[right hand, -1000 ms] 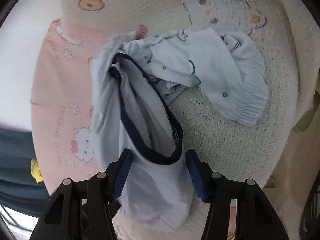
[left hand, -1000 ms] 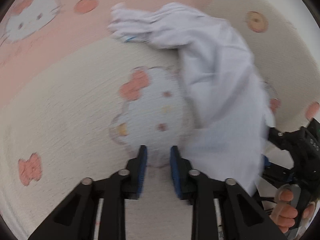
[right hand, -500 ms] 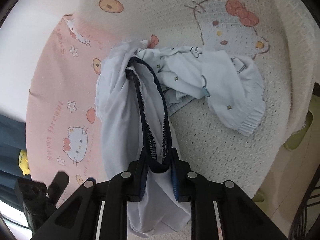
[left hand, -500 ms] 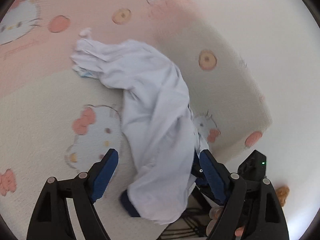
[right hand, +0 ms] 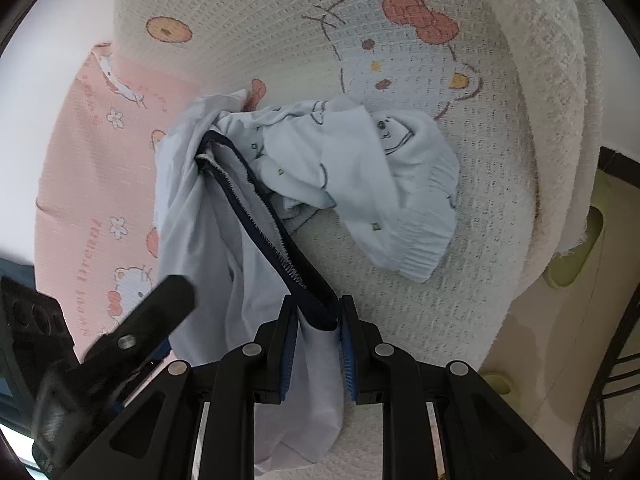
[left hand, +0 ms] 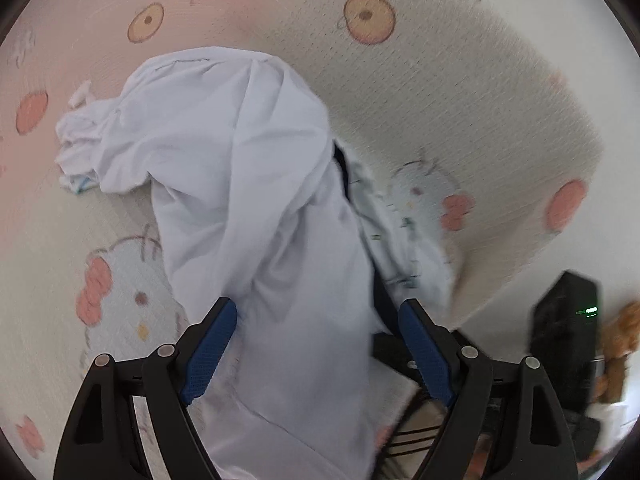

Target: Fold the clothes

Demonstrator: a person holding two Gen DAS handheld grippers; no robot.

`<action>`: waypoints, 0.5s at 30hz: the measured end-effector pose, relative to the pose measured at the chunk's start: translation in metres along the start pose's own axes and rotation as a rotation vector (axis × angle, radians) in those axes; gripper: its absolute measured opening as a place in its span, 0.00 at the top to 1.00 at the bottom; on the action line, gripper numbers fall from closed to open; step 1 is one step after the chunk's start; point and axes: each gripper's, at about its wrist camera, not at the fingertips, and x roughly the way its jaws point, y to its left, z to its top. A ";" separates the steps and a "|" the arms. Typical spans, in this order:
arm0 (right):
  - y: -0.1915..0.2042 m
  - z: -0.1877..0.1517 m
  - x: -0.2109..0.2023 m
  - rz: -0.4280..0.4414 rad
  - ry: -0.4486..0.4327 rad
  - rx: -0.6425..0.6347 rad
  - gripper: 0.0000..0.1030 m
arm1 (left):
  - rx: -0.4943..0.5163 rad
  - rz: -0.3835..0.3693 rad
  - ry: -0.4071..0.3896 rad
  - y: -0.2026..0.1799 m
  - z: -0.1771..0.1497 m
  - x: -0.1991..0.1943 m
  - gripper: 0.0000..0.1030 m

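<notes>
Spread wide where a second ago they stood nearly shut over bare blanket, the fingers of the left gripper [left hand: 316, 356] now straddle the near end of the pale garment [left hand: 240, 184] without pressing it, while the right gripper [right hand: 318, 340], open around the dark-trimmed waistband [right hand: 256, 220] a second ago, has closed on that band and pinches it between its blue pads [right hand: 347, 354]. From the right wrist view, the garment runs from the pinched band away toward the far left, where it bunches against a second pale blue piece printed with small bears [right hand: 384, 184]; both lie crumpled on a cream and pink waffle-weave blanket [right hand: 460, 240] covering the bed. The left gripper's black frame [right hand: 132, 332] shows at the near left of that view. Judged from here, the risk is that only one layer of the band is held, so a lift would let the cloth twist or drag the bear-print piece along; the left fingers, closing where they stand, could gather a thick wad instead of an edge. Cartoon cat faces with red bows [right hand: 396, 52] and biscuit shapes dot the blanket, and its pink section carries the words "Sweet Dream" [right hand: 90, 248]; no garment label can be read.
</notes>
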 end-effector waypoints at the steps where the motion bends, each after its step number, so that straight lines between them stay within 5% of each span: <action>1: -0.002 0.001 -0.001 -0.005 0.002 -0.001 0.81 | 0.010 0.012 -0.005 0.001 -0.001 0.001 0.21; 4: -0.005 -0.001 -0.002 -0.017 0.008 -0.011 0.81 | -0.001 0.064 0.001 0.011 0.000 0.006 0.42; 6: -0.002 -0.001 -0.002 -0.027 0.001 -0.037 0.80 | -0.027 0.073 0.002 0.019 -0.001 0.007 0.67; 7: 0.001 -0.001 -0.002 -0.027 -0.005 -0.052 0.78 | -0.044 0.070 0.000 0.024 -0.001 0.006 0.70; 9: 0.003 -0.002 -0.006 -0.002 -0.027 -0.060 0.40 | -0.086 0.051 -0.011 0.034 -0.002 0.002 0.77; 10: 0.005 -0.003 -0.008 0.010 -0.037 -0.065 0.32 | -0.113 0.044 -0.018 0.039 -0.002 -0.002 0.78; 12: 0.008 -0.004 -0.012 0.068 -0.061 -0.072 0.28 | -0.149 0.032 -0.034 0.047 -0.003 -0.009 0.79; 15: 0.010 -0.007 -0.009 0.044 -0.045 -0.098 0.28 | -0.167 0.045 -0.056 0.060 -0.004 -0.020 0.80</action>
